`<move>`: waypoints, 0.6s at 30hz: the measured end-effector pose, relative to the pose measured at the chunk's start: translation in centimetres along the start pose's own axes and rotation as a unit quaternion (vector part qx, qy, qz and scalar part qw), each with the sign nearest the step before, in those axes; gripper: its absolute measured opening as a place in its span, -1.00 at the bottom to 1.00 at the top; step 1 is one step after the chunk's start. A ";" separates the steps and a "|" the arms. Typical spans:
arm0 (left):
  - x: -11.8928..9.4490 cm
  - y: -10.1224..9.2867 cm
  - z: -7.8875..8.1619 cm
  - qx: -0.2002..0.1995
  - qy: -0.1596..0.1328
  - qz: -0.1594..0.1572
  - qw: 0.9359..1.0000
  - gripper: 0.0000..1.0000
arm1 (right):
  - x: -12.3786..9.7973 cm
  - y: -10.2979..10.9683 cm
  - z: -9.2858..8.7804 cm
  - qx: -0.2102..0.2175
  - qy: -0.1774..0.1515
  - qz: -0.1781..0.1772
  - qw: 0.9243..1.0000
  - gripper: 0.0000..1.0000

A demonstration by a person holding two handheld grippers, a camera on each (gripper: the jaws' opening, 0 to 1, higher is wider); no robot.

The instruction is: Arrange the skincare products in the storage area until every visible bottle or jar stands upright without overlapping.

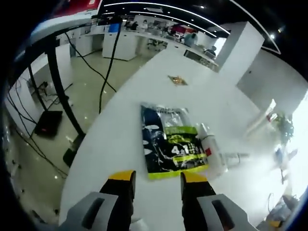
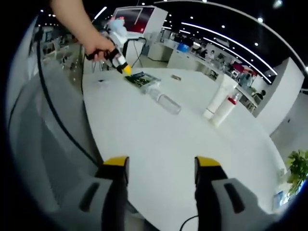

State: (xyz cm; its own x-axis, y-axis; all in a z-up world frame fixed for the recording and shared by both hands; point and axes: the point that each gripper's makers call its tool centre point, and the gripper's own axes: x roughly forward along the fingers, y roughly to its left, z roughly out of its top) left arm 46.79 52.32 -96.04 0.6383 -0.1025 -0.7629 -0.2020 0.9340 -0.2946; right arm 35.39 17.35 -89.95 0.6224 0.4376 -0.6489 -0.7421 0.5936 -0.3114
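Bottles are on the smooth white table [image 2: 159, 144]: a clear cylindrical bottle [image 2: 164, 102] lies on its side beside a flat glossy sachet [image 1: 171, 142], while a tall white tube [image 2: 219, 96] and a slim pump bottle [image 2: 225, 109] stand upright, touching, well apart from it. Left tongs [image 1: 157, 184] hover released before the sachet. Right tongs [image 2: 161, 169] are released over bare table.
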 end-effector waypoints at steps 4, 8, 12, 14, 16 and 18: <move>0.5 0.1 -0.4 -0.019 0.004 -0.001 1.000 -0.25 | -0.1 -0.1 0.0 -0.002 -0.001 -0.003 1.000 0.09; 0.7 0.1 -0.2 -0.037 -0.002 -0.009 0.999 -0.27 | 0.0 -0.1 -0.1 -0.004 0.001 -0.002 1.000 0.09; 1.1 0.1 -0.3 -0.044 0.000 -0.010 0.999 -0.37 | -0.1 -0.2 -0.1 -0.009 0.002 -0.006 1.000 0.09; 1.2 0.1 -0.1 -0.050 -0.005 -0.011 0.999 -0.42 | -0.1 -0.2 -0.1 -0.008 0.002 -0.007 1.000 0.09; 1.4 0.1 -0.1 -0.065 -0.006 -0.009 0.998 -0.48 | -0.1 -0.3 -0.1 -0.010 0.003 -0.009 1.000 0.09; 1.6 0.8 -0.2 -0.039 0.001 0.013 0.999 -0.62 | -0.2 -0.6 0.0 -0.010 0.000 -0.016 1.000 0.09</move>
State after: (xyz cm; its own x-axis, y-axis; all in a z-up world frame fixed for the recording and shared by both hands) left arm 47.49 52.80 -97.61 0.6313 -0.0792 -0.7714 -0.2757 0.9069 -0.3187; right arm 35.70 16.89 -89.65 0.6463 0.4183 -0.6382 -0.7263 0.5937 -0.3465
